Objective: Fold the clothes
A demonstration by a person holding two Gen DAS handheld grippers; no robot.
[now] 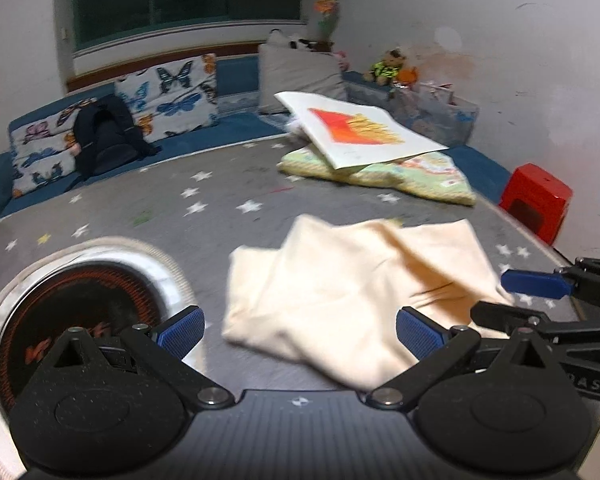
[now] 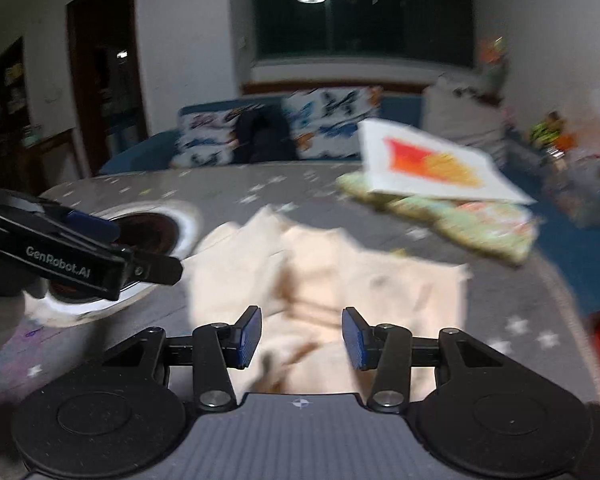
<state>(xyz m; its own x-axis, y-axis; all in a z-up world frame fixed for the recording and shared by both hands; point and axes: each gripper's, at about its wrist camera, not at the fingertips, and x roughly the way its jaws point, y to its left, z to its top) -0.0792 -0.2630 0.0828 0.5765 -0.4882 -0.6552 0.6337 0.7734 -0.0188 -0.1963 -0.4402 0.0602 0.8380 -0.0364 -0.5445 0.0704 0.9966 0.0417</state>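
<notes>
A cream garment (image 1: 352, 292) lies crumpled and partly folded on the grey star-patterned table (image 1: 220, 192). My left gripper (image 1: 300, 334) is open just above the garment's near edge and holds nothing. My right gripper (image 2: 302, 338) is open over the cream garment (image 2: 340, 272) and holds nothing; the right wrist view is blurred. The right gripper also shows at the right edge of the left wrist view (image 1: 540, 292). The left gripper shows at the left of the right wrist view (image 2: 100, 248).
A round recessed burner (image 1: 80, 312) sits in the table at the left. A white sheet with an orange print (image 1: 360, 128) lies on a folded green patterned quilt (image 1: 400, 172) at the far right. A red stool (image 1: 536, 200) stands beyond the table's right edge. A sofa with butterfly cushions (image 1: 168, 92) is behind.
</notes>
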